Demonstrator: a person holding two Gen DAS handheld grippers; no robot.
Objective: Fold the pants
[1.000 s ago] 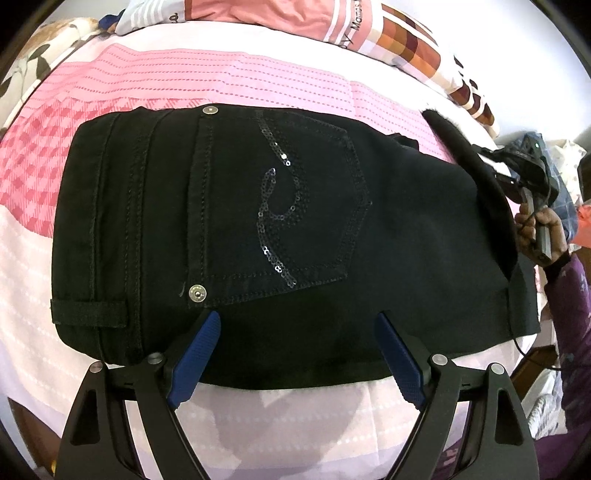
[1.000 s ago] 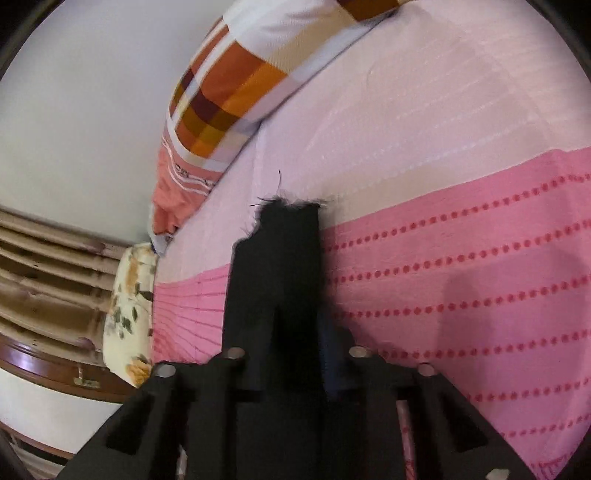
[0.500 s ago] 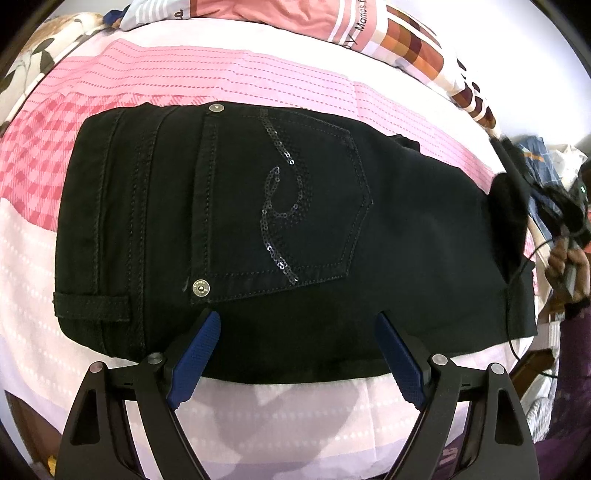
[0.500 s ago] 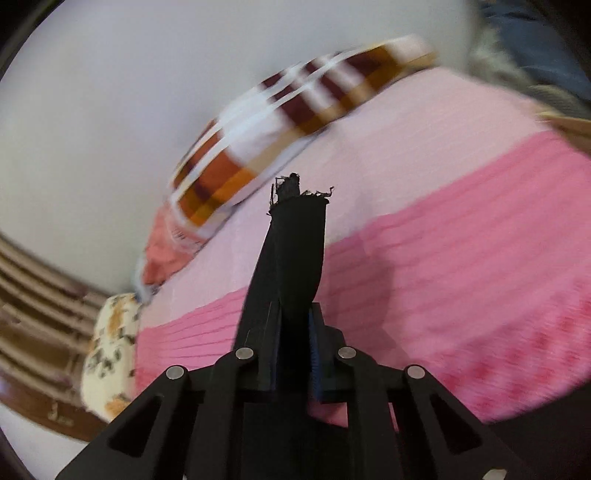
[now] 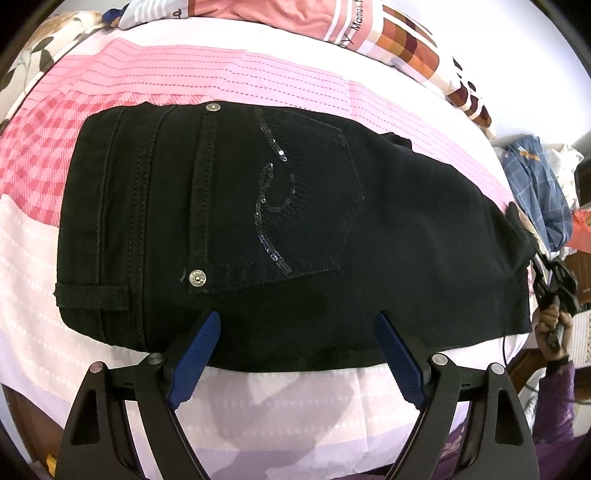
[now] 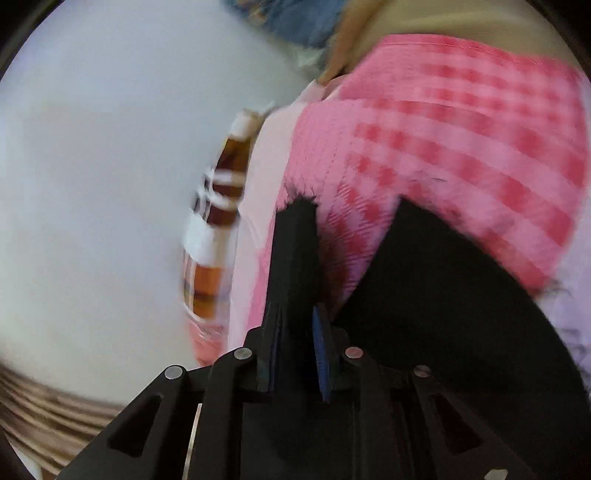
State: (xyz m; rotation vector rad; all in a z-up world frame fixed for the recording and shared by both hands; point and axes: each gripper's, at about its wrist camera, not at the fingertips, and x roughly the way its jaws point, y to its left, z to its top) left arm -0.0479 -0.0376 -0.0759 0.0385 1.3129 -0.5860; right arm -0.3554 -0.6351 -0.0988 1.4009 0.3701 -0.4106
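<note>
Left gripper (image 5: 297,354): released, fingers spread wide at 6 o'clock, over near edge of black pants (image 5: 280,236). Pants: folded, flat on pink bedspread (image 5: 221,74). Right gripper (image 6: 295,332): clenched on pants' hem strip. Patterned pillow (image 5: 406,40) at 1 o'clock, beyond; clothes pile (image 5: 539,192) at 3 o'clock.

Left wrist view bright, sharp, even light; fisheye bends edges (dark vignette corners). Right wrist view heavily motion-blurred, esp. upper left.

Striped pillow (image 5: 369,33): "Mama's" readable; rest cut off.
</note>
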